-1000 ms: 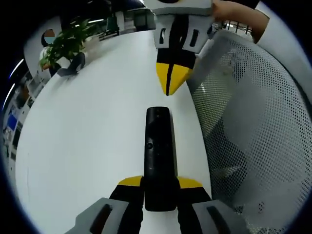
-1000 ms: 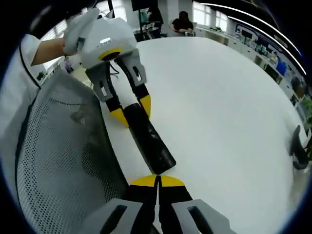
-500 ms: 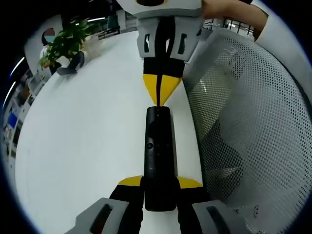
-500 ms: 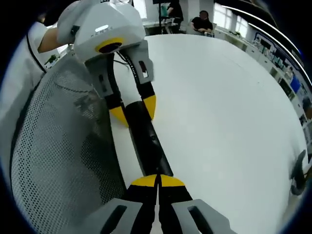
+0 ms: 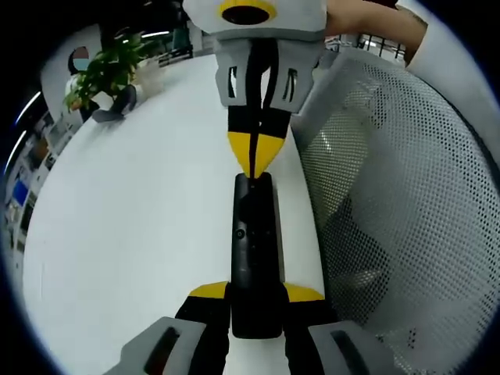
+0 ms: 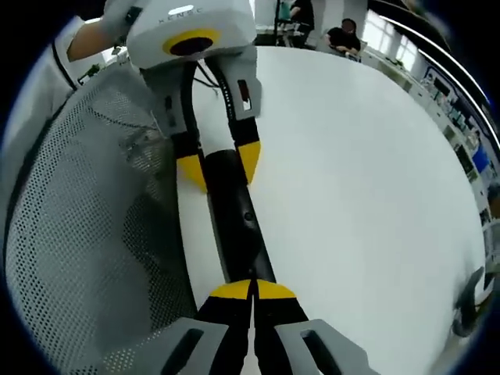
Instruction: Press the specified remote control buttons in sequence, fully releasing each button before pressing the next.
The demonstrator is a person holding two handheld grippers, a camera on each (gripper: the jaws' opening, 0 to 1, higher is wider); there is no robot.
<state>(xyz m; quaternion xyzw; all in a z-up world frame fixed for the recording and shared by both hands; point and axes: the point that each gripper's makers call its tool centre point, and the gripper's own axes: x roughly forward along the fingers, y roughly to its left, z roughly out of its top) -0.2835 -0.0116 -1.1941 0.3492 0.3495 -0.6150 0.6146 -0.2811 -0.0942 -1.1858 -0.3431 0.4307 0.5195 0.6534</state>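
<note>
A long black remote [image 5: 254, 234] lies lengthwise over the white table [image 5: 141, 226], its near end clamped between the yellow tips of my left gripper [image 5: 256, 291]. My right gripper [image 5: 253, 160] comes in from the far side, shut, its joined yellow tips resting on the remote's far end. In the right gripper view the same remote [image 6: 238, 226] runs from my shut right gripper [image 6: 251, 287] up to the left gripper [image 6: 219, 166], which holds its other end. A small round button shows on the remote's middle.
A grey mesh chair back [image 5: 398, 211] stands close beside the remote along the table edge; it is also on the left in the right gripper view [image 6: 86, 234]. A potted plant [image 5: 105, 74] sits at the table's far side. People sit at desks in the background.
The right gripper has moved in from a gap beyond the remote, lined up with it, and its shut tips now meet the remote's far end. The left gripper keeps its hold.
</note>
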